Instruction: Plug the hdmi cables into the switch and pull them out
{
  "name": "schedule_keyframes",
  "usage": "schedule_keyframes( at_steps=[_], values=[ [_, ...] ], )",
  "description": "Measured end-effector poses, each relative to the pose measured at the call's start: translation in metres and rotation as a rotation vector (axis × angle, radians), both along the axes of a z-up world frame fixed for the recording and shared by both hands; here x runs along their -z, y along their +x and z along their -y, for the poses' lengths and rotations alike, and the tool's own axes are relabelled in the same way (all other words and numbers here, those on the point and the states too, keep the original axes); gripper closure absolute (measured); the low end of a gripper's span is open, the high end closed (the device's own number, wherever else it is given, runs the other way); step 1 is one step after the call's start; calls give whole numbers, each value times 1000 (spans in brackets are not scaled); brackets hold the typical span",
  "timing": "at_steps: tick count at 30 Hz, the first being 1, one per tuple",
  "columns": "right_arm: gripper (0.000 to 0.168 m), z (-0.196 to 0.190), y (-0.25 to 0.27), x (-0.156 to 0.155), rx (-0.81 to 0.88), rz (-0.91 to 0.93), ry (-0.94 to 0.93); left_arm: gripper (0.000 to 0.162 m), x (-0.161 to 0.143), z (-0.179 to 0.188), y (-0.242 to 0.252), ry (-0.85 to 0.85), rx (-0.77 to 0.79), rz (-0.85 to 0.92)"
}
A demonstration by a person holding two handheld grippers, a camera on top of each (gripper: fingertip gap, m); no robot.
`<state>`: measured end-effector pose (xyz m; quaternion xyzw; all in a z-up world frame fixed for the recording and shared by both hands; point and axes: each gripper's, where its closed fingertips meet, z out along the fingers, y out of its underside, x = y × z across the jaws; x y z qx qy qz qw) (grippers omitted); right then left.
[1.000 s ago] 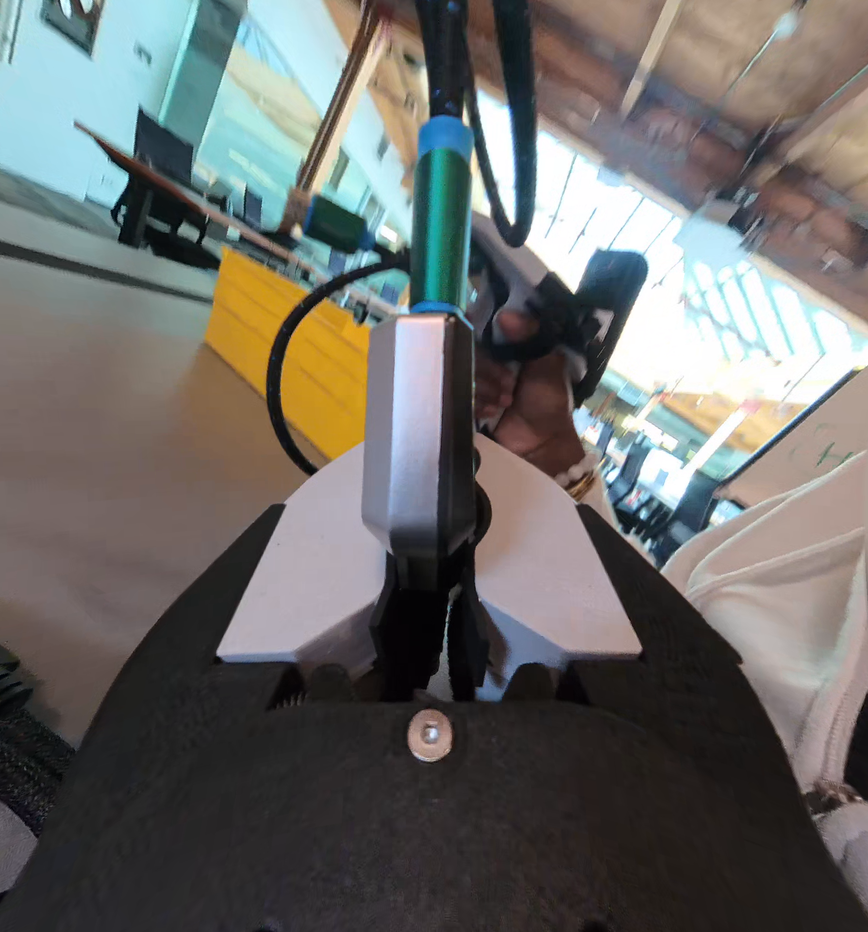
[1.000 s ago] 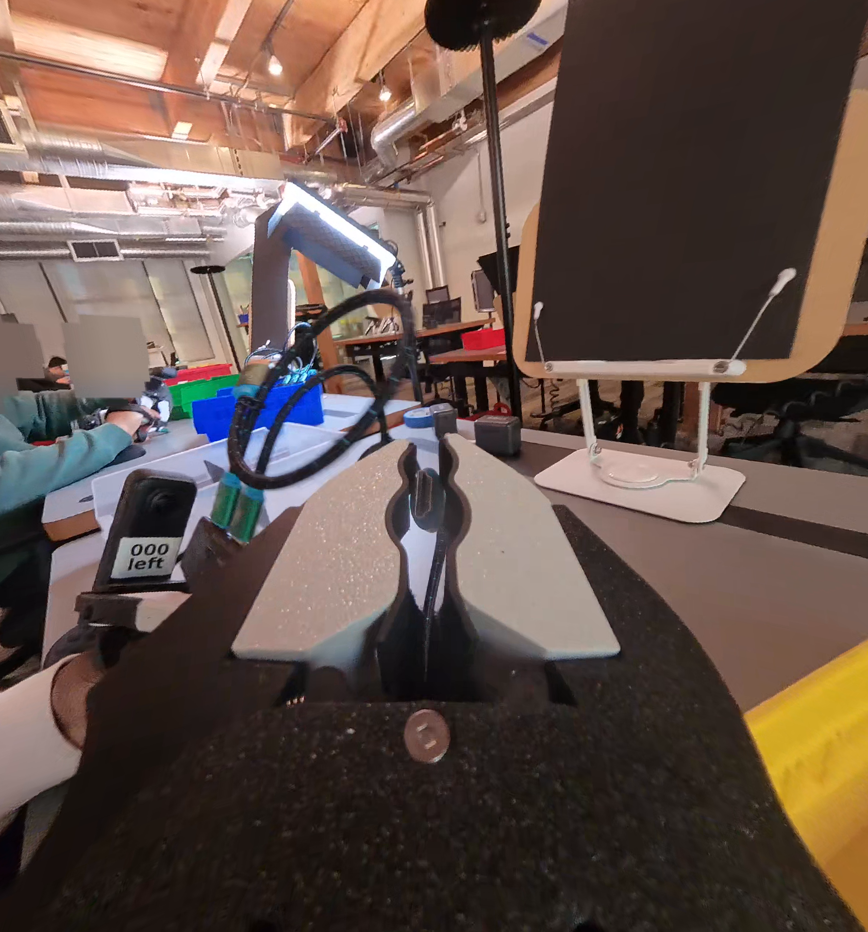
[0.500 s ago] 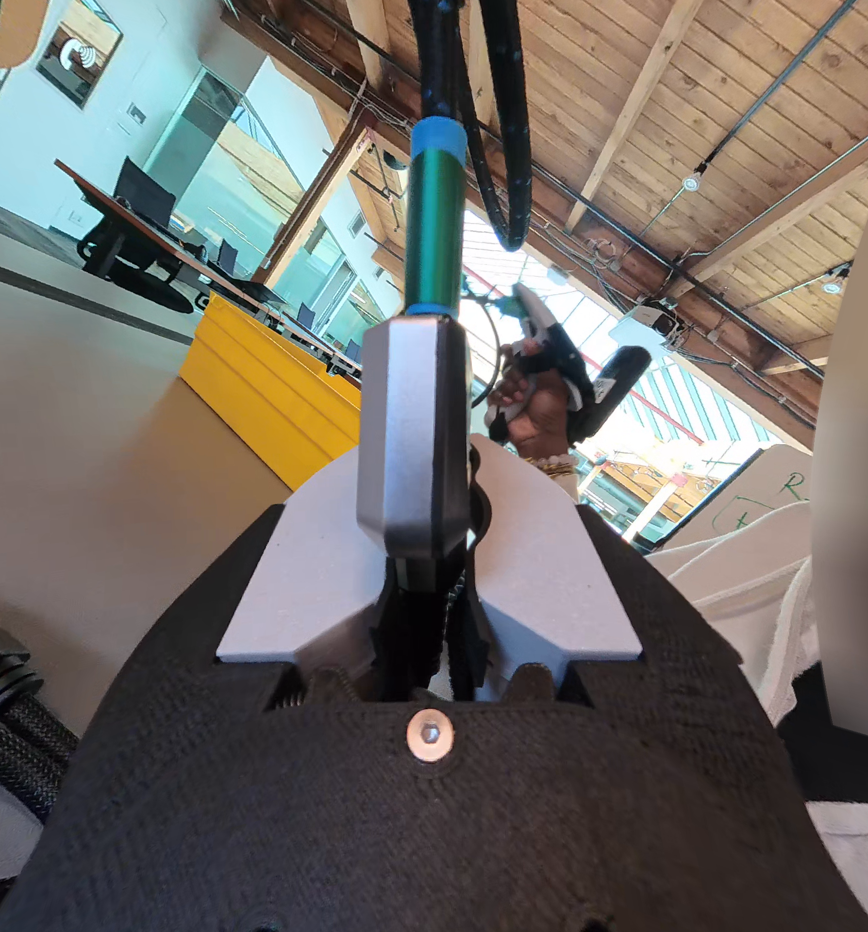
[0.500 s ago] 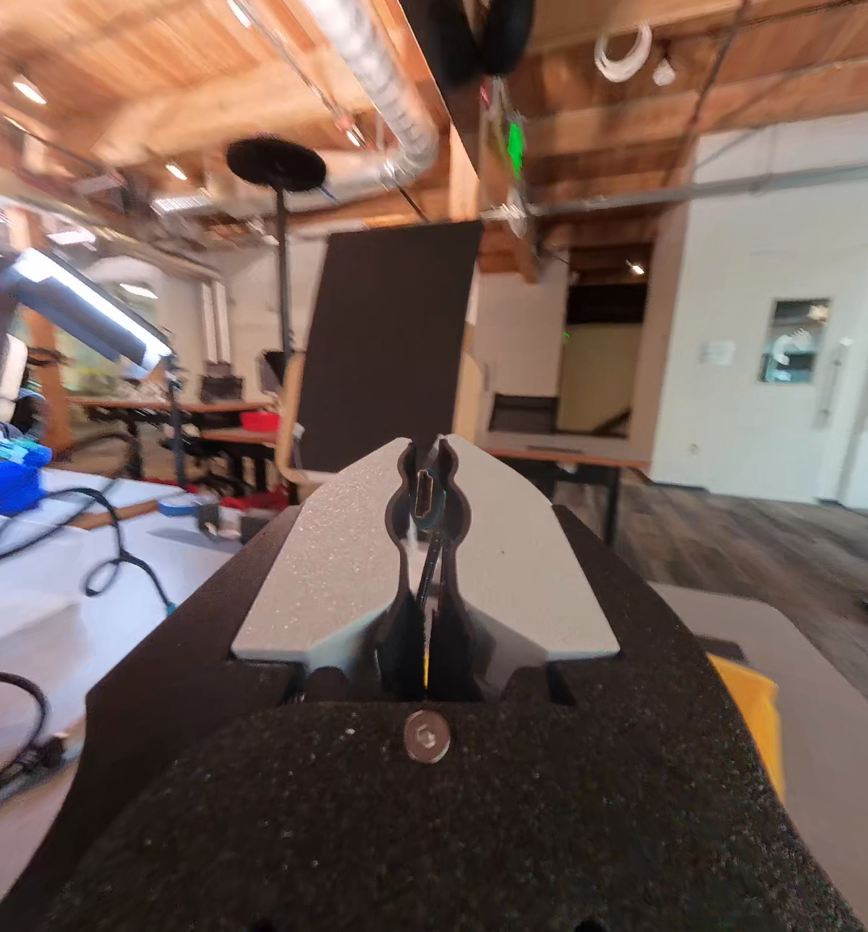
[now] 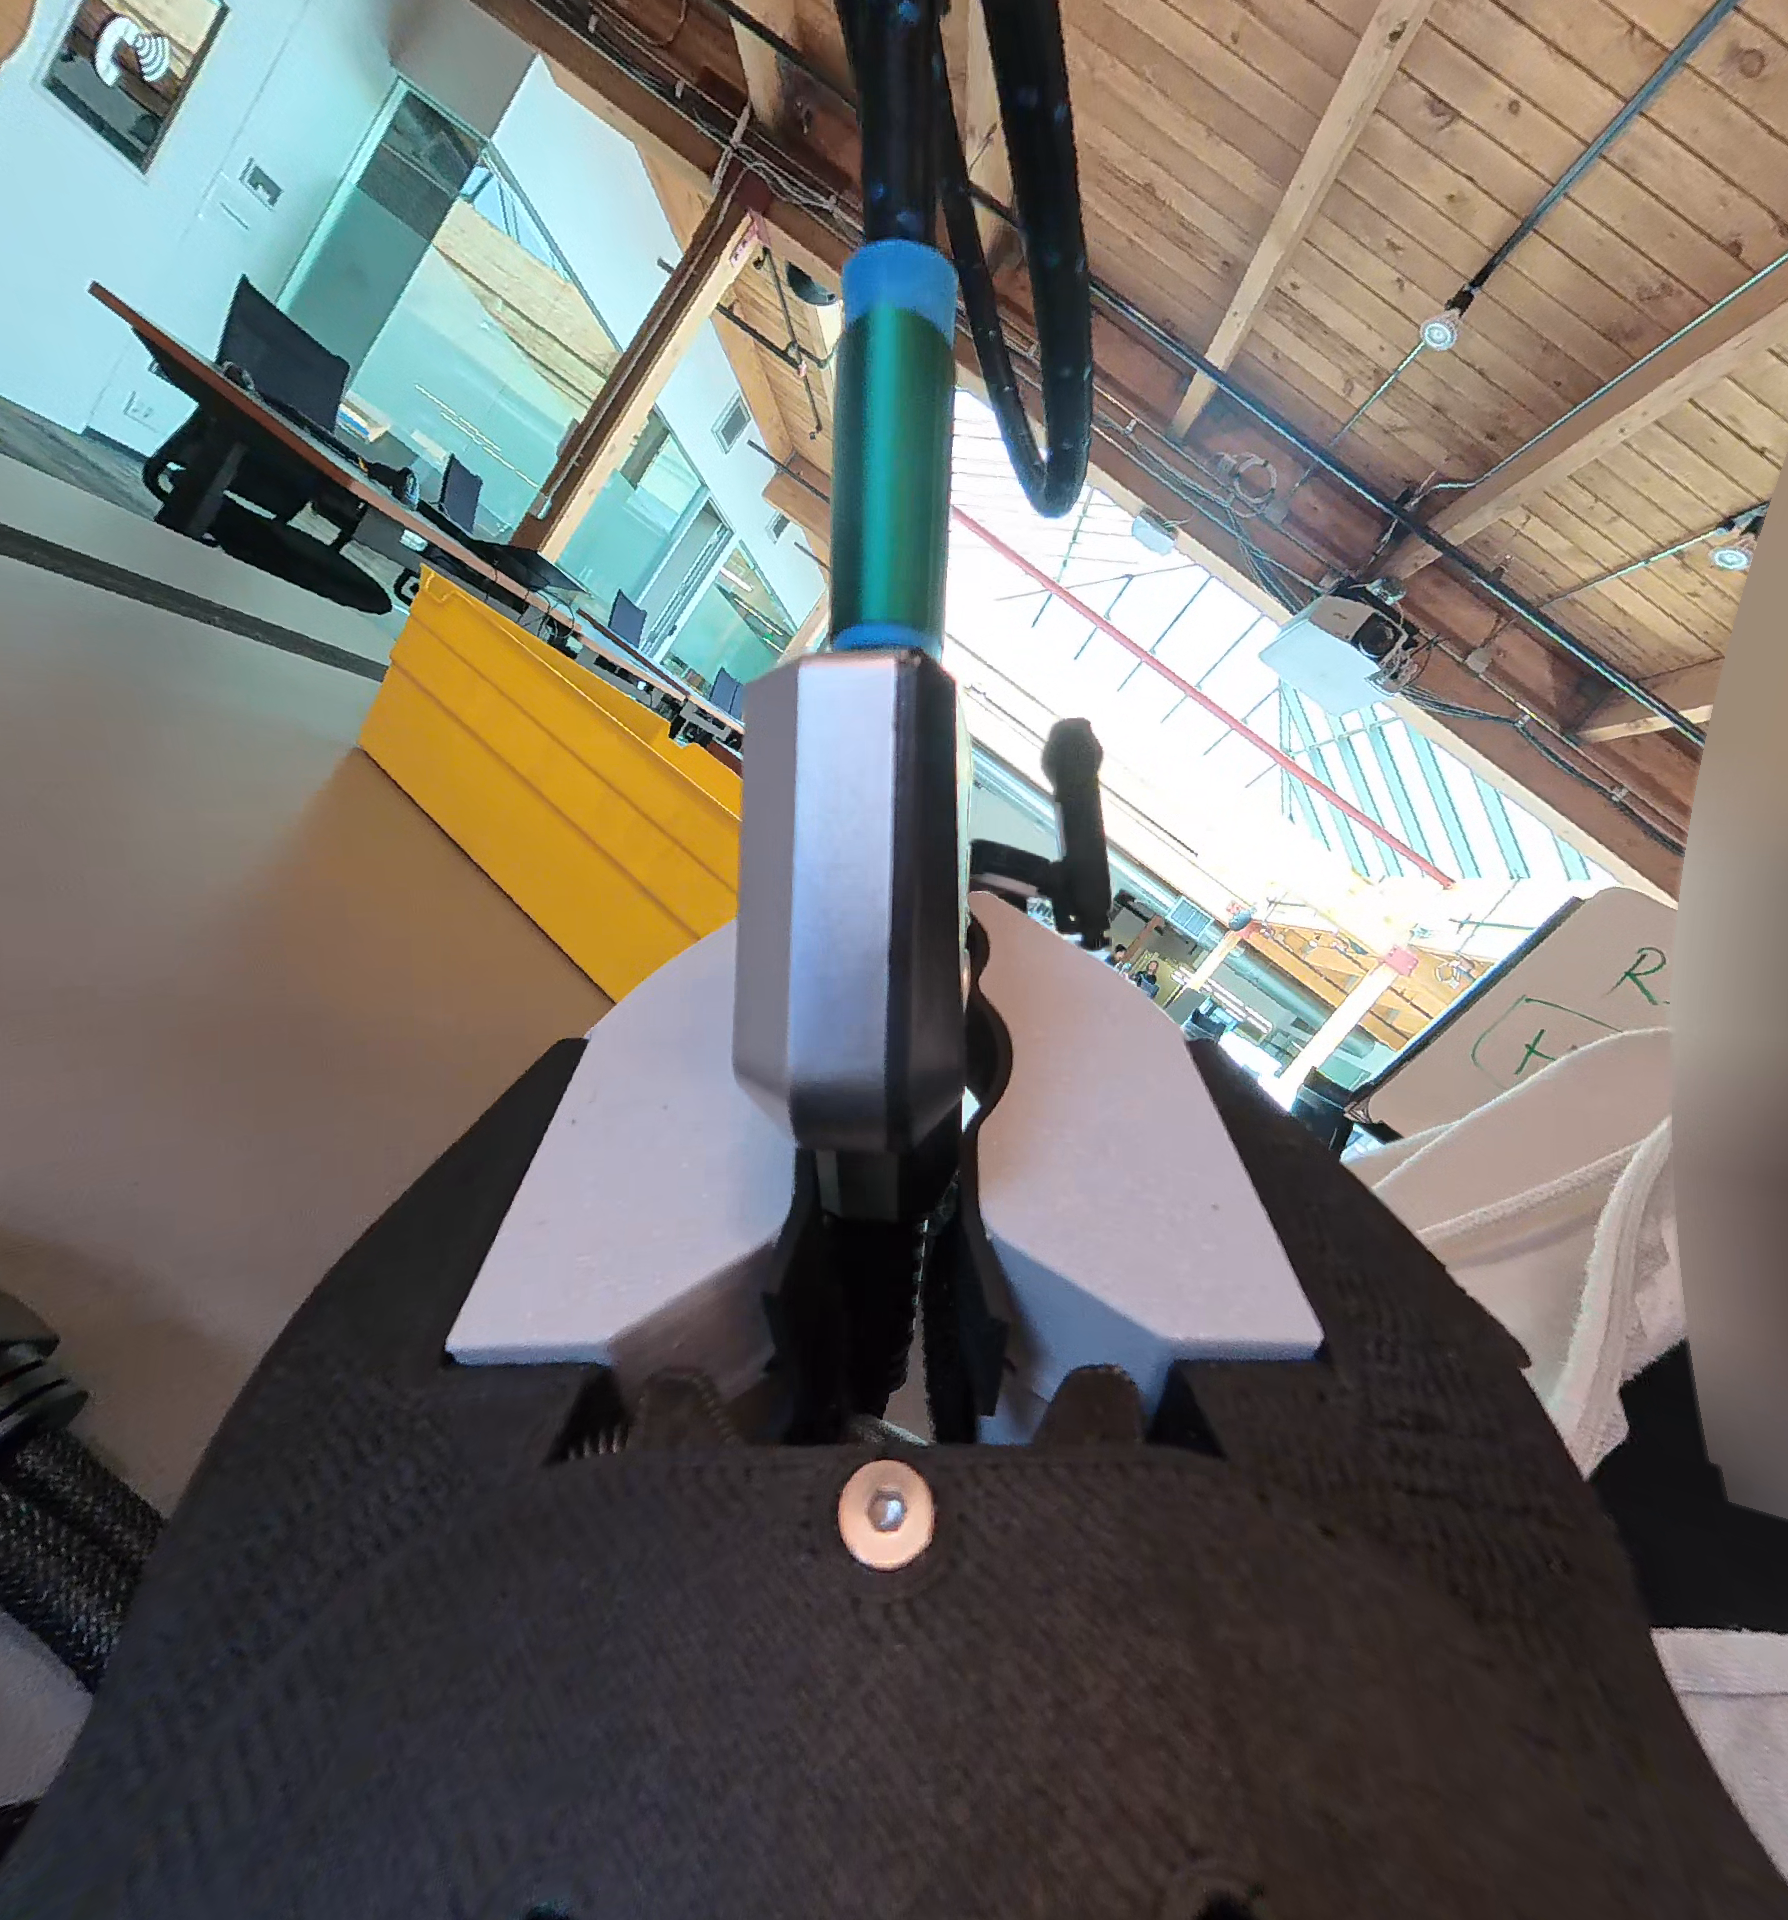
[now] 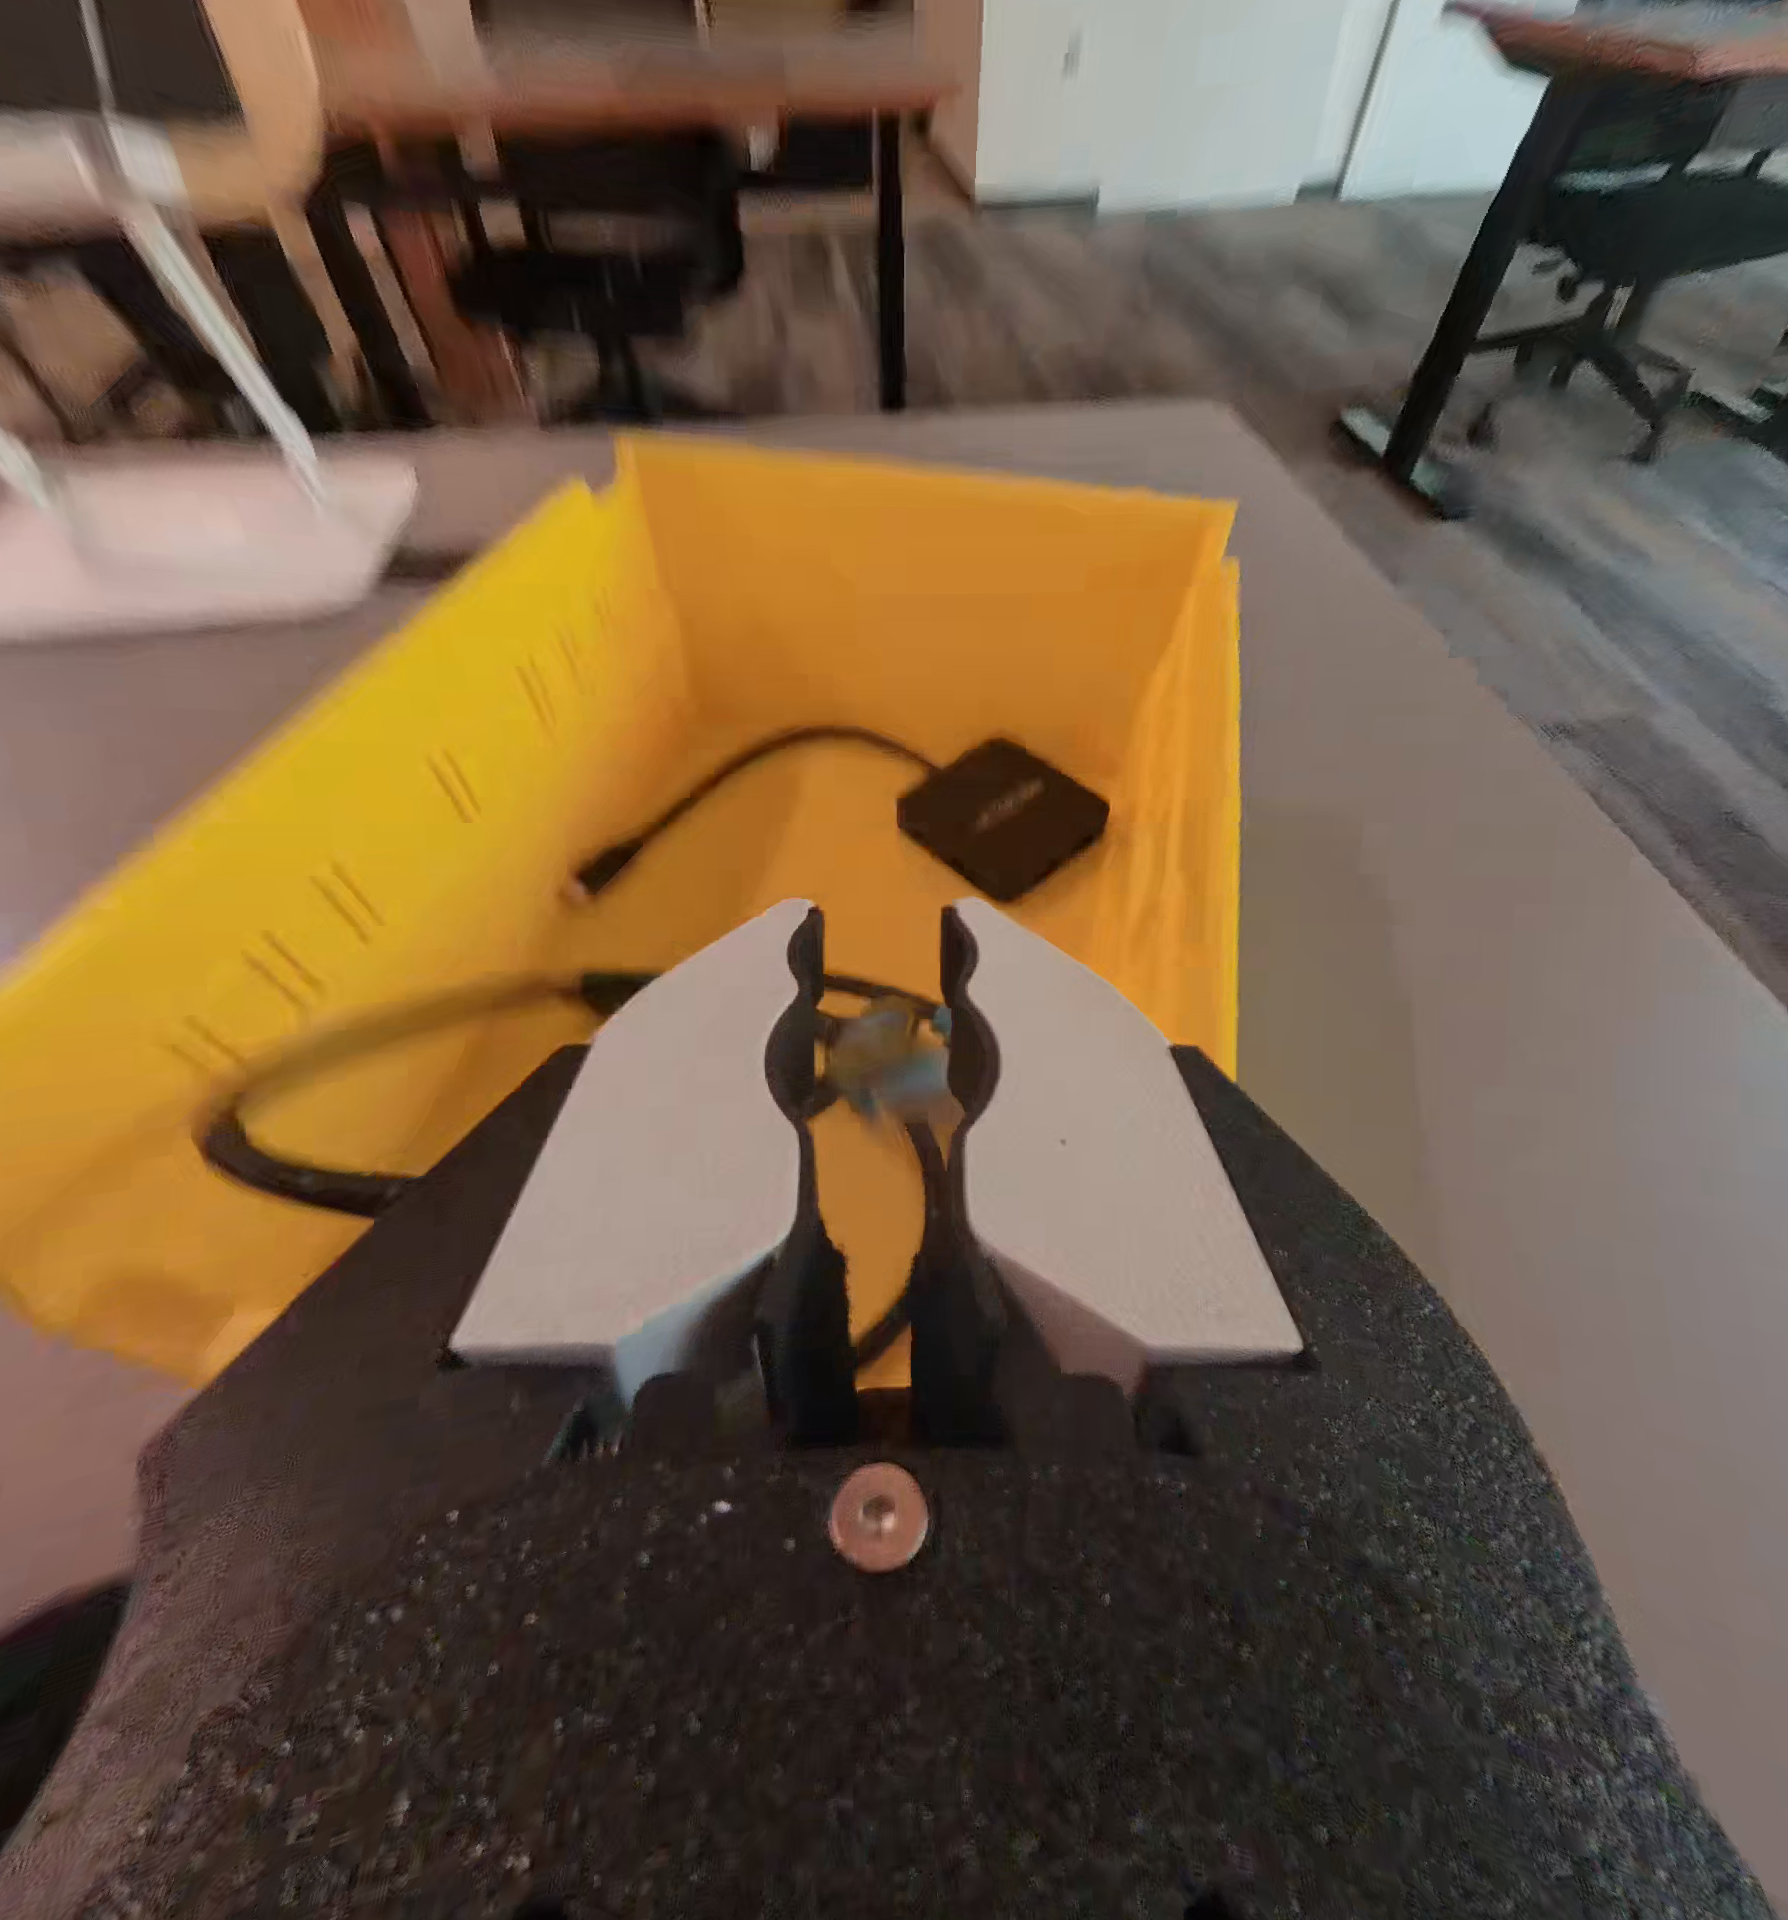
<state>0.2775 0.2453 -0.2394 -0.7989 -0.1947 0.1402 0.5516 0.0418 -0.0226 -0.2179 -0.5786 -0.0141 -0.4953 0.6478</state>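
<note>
The left gripper (image 5: 874,1049) has its fingers clamped on a silver switch (image 5: 838,894), tilted up toward the ceiling, with a green plug (image 5: 885,468) and braided black cable (image 5: 1035,312) seated in its far end. The switch looks light, rigid and smooth — best held by its flat sides. The right gripper (image 6: 879,987) points down into the yellow bin (image 6: 370,894), fingers narrowly parted and empty; a floppy cable (image 6: 350,1049) lies blurred below them, and a black box (image 6: 1004,816) rests near the bin's far right corner.
</note>
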Motion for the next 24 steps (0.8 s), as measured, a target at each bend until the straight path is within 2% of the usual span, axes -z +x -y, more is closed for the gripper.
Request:
schedule_keyframes(
  at_steps=[4,7,10,13,15,18,21,24],
  values=[
    [147,12,0,25,-30,257,-103,137,1,0,3,-5,8,-17],
    [144,20,-6,19,-52,307,-84,138,2,0,4,-9,13,-26],
    [144,48,-48,-11,-270,161,12,138,3,-1,4,-11,11,-29],
    [144,122,-110,-57,-732,-157,93,138,2,-1,3,-8,5,-17],
    [147,176,-137,-81,-1002,-375,77,138,1,-1,2,-8,4,-12],
    [144,233,-175,-81,-1257,-502,-28,138,3,-1,4,-14,7,-29],
    [130,262,-221,-61,-1321,-457,-66,138,7,-2,9,-23,10,-78],
    [128,272,-255,-57,-1258,-460,-40,139,13,-5,15,-38,-19,-169]
  ],
)
